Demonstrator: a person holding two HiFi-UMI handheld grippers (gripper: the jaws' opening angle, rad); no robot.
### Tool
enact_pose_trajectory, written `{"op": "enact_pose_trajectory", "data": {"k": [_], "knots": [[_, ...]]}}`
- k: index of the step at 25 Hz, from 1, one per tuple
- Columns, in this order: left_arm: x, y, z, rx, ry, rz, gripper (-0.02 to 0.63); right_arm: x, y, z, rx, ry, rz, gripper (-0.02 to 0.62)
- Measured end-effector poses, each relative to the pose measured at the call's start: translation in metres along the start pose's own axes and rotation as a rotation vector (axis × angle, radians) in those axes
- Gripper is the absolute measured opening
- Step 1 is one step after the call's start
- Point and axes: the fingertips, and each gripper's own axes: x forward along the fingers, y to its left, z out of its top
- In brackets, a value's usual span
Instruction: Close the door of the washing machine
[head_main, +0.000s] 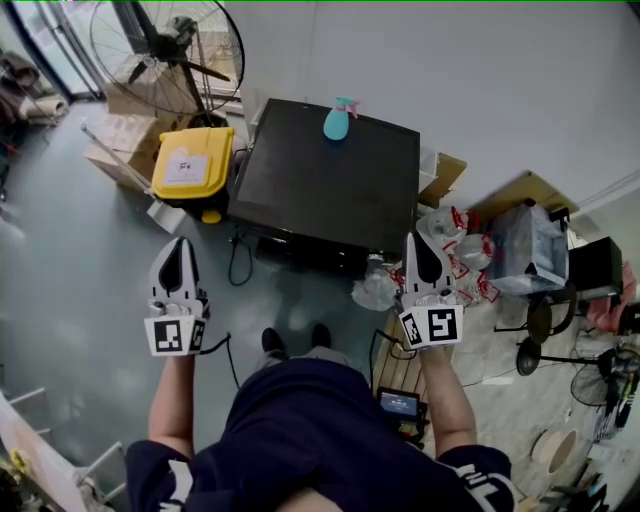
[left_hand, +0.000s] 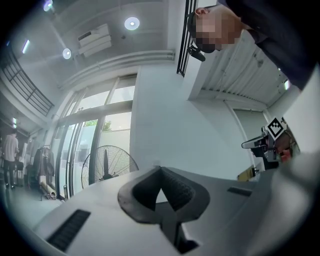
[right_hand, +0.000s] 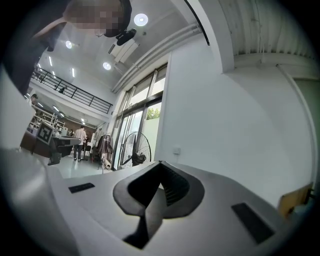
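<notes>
Hovering pinched shut and empty short of the washing machine (head_main: 330, 170), whose door is hidden below its front edge, the left tongs (head_main: 181, 250) and right tongs (head_main: 421, 245) risk a blind push that misses it or topples the spray bottle (head_main: 338, 120) at the top's back edge.

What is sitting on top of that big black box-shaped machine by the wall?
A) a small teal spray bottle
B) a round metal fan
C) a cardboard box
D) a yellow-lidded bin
A: in the head view the small teal spray bottle stands near the back edge of the big black box-shaped machine, while the yellow-lidded bin stands beside it, not on it.
</notes>
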Motion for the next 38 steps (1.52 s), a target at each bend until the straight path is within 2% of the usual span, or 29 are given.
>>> {"op": "enact_pose_trajectory", "data": {"k": [10,12,16,21,31,38], "knots": [[-0.006,0.007,-0.002,0.012,0.033,0.026,0.023,-0.002,0.001,0.005,0.004,-0.006,-0.007,0.020],[-0.007,0.006,-0.002,0.006,0.015,0.017,0.023,0.000,0.003,0.004,0.001,0.000,-0.003,0.020],[-0.008,0.006,-0.004,0.030,0.030,0.021,0.023,0.002,0.004,0.002,-0.007,0.012,0.002,0.020],[-0.008,0.006,0.001,0.019,-0.011,0.008,0.023,0.004,0.006,-0.001,-0.014,0.030,-0.002,0.020],[-0.003,0.008,-0.001,0.013,0.022,0.031,0.023,0.013,0.011,-0.010,-0.035,0.077,0.023,0.019],[-0.004,0.006,-0.007,0.001,0.016,0.016,0.023,0.017,0.017,-0.017,-0.029,0.098,0.038,0.018]]}}
